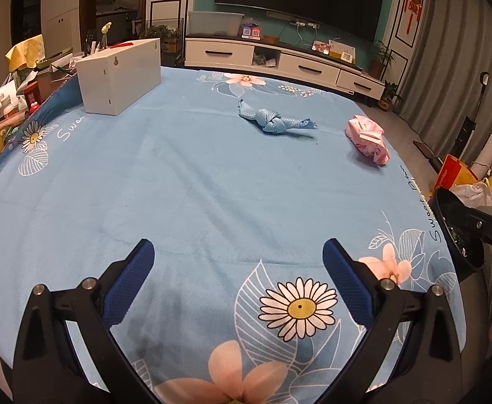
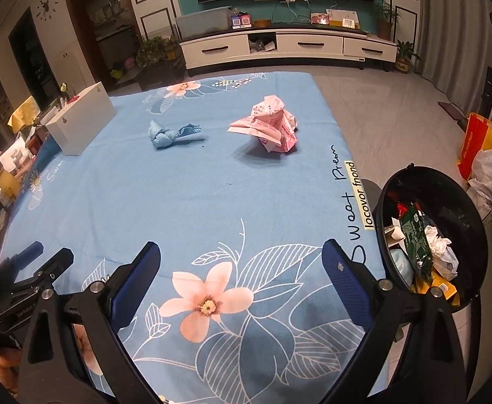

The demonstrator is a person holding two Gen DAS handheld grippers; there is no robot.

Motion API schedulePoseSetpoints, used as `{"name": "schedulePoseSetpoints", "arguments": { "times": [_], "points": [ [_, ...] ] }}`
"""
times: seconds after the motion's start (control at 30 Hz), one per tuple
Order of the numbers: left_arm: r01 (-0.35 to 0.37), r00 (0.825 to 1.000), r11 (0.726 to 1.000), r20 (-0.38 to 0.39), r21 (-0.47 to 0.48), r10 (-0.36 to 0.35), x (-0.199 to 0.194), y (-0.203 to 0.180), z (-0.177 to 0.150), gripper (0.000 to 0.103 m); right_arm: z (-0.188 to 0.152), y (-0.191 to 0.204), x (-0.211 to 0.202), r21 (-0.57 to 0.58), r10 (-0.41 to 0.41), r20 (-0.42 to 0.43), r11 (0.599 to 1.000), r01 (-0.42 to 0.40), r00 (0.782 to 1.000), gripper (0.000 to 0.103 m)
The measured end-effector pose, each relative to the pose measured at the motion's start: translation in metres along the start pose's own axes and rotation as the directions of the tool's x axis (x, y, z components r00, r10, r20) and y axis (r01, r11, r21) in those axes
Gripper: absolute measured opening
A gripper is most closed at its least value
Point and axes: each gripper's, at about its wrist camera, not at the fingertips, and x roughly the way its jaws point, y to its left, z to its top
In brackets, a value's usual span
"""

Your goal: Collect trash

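Note:
A crumpled pink wrapper point(image 1: 369, 139) point(image 2: 269, 124) lies near the far right edge of the blue flowered tablecloth point(image 1: 185, 181) point(image 2: 165, 195). To its left lies a knotted blue cloth scrap point(image 1: 274, 121) point(image 2: 170, 134). A black bin point(image 2: 431, 235) point(image 1: 458, 232) holding wrappers and tissue stands off the table's right edge. My left gripper point(image 1: 237, 262) is open over the near cloth, holding nothing. My right gripper point(image 2: 241, 262) is open too, just left of the bin, and the left gripper's fingers point(image 2: 49, 262) show at the right wrist view's left edge.
A white box point(image 1: 119, 74) point(image 2: 81, 123) stands at the table's far left, with cluttered bottles and cartons point(image 1: 6, 101) beyond that edge. Bags point(image 2: 488, 155) lie on the tiled floor to the right. A white TV cabinet point(image 2: 286, 48) lines the far wall.

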Motion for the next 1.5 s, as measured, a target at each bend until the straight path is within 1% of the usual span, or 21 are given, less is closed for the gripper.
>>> {"name": "schedulePoseSetpoints", "arguments": {
  "times": [0.6,1.0,1.17,1.27,1.37,1.5],
  "points": [
    [-0.004,0.999,1.000,-0.047,0.030,0.006,0.034,-0.014,0.014,0.100,0.012,-0.023,0.035,0.048,0.014,-0.037,0.999,-0.012,0.999,0.095],
    [0.008,0.997,0.999,-0.072,0.045,-0.005,0.059,-0.028,0.028,0.100,0.037,-0.034,0.062,0.073,0.023,-0.034,0.997,-0.020,0.999,0.095],
    [0.032,0.997,0.999,-0.077,0.027,-0.030,0.073,-0.031,0.045,0.100,0.054,-0.041,0.077,0.105,0.033,-0.025,0.994,-0.030,0.999,0.095],
    [0.042,0.997,0.999,-0.064,0.013,-0.041,0.082,-0.034,0.060,0.100,0.066,-0.048,0.087,0.140,0.048,-0.015,0.989,-0.045,0.999,0.095],
    [0.062,0.997,0.998,-0.046,-0.011,-0.063,0.093,-0.036,0.078,0.100,0.080,-0.056,0.094,0.170,0.052,0.007,0.984,-0.052,0.999,0.095],
    [0.074,0.997,0.997,-0.026,-0.025,-0.074,0.112,-0.040,0.103,0.100,0.099,-0.067,0.110,0.216,0.072,0.019,0.973,-0.074,0.997,0.095]
  ]
}}
